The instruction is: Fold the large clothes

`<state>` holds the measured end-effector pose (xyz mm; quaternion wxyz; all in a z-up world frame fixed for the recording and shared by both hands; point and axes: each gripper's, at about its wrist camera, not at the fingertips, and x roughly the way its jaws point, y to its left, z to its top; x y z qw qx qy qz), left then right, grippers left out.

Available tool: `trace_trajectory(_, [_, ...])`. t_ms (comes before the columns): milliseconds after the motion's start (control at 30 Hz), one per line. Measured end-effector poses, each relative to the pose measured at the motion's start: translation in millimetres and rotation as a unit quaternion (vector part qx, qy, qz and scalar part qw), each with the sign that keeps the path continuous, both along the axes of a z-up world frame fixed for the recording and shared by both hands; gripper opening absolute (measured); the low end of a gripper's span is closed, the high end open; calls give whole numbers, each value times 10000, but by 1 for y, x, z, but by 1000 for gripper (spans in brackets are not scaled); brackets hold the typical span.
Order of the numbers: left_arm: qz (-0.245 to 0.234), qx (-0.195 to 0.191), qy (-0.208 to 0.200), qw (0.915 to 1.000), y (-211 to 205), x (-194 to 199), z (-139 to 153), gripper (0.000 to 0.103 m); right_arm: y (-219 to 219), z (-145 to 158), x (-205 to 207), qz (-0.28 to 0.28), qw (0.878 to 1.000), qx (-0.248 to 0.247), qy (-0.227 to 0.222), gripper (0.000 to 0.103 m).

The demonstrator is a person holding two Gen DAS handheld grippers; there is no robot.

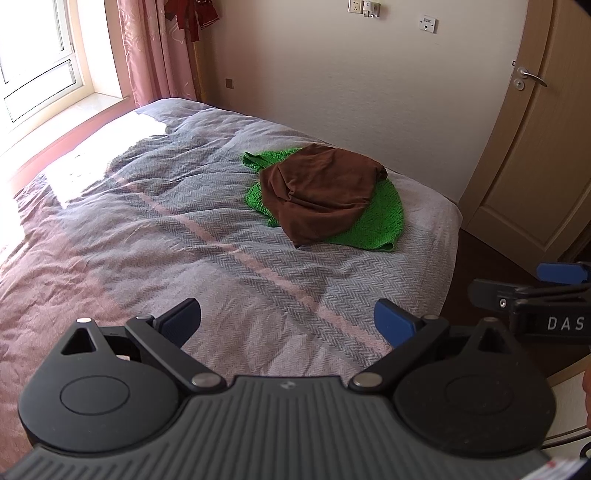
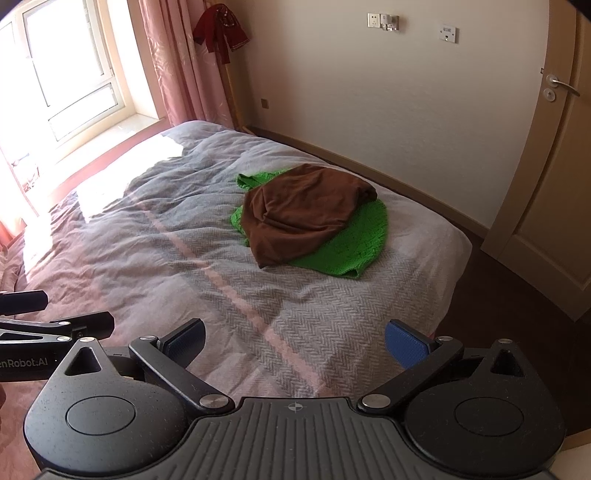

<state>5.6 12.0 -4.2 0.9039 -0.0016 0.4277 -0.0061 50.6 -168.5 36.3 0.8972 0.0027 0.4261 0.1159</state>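
a: blue-padded, both tools first. left gripper [image 1: 287, 320] and right gripper [image 2: 294, 343]: jaws spread wide, nothing between them, both hanging over the near edge of the bed [image 1: 207, 236].

b: and the clothes?

a: farther off, toward the far right part of the grey herringbone cover. brown garment [image 1: 317, 192] crumpled on top of a green knitted garment [image 1: 373, 225], touching it and hiding much of it. well apart from either gripper.

b: risk from here?

a: my judgement only: a pinch at the brown heap could catch the green knit beneath, since the layers overlap, and both would lift together. the bunched folds also hide the hems, so a grab could take a middle fold rather than an edge.

b: what does each view add?

a: the left wrist view shows the right gripper's fingers at its right margin; the right wrist view shows the left tool at its left margin, plus the skirting board [image 2: 369, 166] behind the bed and more of the red cloth [image 2: 221, 31] hung by the pink curtain [image 2: 177, 62].
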Motion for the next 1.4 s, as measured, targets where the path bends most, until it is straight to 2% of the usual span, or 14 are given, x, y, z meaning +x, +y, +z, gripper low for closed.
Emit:
trace_trajectory(967, [-224,-100,78,9997,23,20,-14,99,23,-7,0,-229,9997,24,-38,101])
trace_trajectory(1267, [-4,-116,252,9996,30,46,-27,99,14,-17,28,-295,9993,143,-164,101])
trace_trajectory(1400, [175,-275,359,9988,36,68,-36,99,10,-27,52,-190,9995,231,-85,101])
